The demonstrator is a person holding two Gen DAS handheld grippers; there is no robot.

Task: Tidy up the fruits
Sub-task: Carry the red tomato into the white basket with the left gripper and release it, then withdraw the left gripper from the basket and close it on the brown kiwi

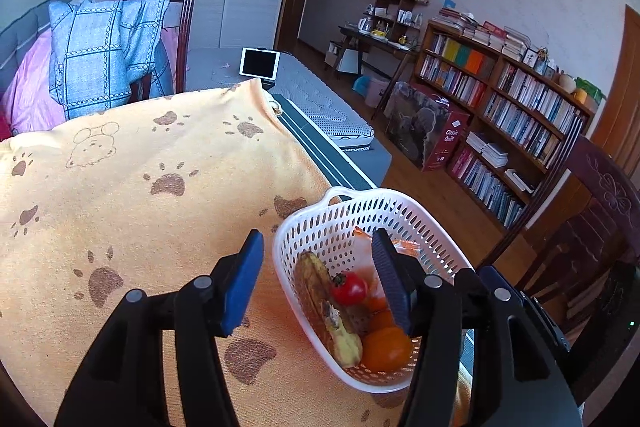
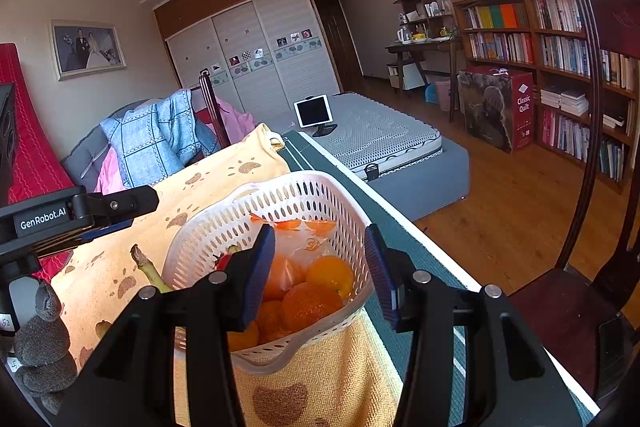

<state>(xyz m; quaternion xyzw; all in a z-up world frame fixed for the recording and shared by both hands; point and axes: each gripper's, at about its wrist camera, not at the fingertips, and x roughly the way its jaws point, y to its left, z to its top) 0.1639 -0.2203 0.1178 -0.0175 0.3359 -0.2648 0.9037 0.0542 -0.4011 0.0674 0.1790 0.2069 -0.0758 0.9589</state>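
My left tongs [image 1: 318,283] are spread wide, blue pads [image 1: 244,283] facing each other with nothing between them, black linkages angled forward and down. My right tongs [image 2: 326,273] gape just as wide, also holding nothing. From the right wrist camera I see the left tongs side-on at the left edge.

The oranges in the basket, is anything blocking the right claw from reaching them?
Nothing visible blocks them. The right gripper hangs open just above the white basket, and the oranges lie uncovered right below it. Only a clear plastic bag sits behind them, toward the far wall.
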